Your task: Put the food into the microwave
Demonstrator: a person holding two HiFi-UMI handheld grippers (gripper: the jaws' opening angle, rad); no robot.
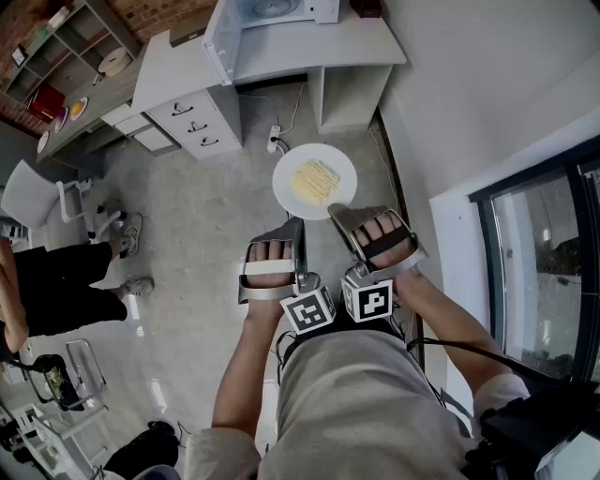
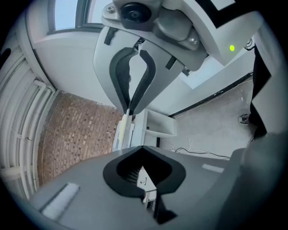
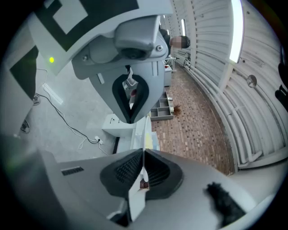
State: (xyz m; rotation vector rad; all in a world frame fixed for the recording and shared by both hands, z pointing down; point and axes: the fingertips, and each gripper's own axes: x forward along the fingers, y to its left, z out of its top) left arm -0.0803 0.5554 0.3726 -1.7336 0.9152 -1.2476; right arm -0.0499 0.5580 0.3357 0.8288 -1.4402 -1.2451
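Both grippers were clamped on the near rim of the white plate (image 1: 343,167), the left gripper (image 1: 298,225) at its near-left edge and the right gripper (image 1: 339,214) at its near-right. In the right gripper view the rim ran edge-on, pinched between the closed jaws. The left gripper view showed a thinner pale strip at the meeting jaws, most likely the same rim. Two holds side by side probably served to keep the plate level, so the yellow food (image 1: 314,180) stayed put in its middle.

The plate hung over the bare floor, well apart from the microwave (image 1: 281,9), which sat far off on the white desk (image 1: 309,54) with its door (image 1: 219,42) swung open to the left, ready to receive it.

No brand or readable writing appeared anywhere, and only black-and-white square patterns showed on the marker cubes (image 1: 309,311)
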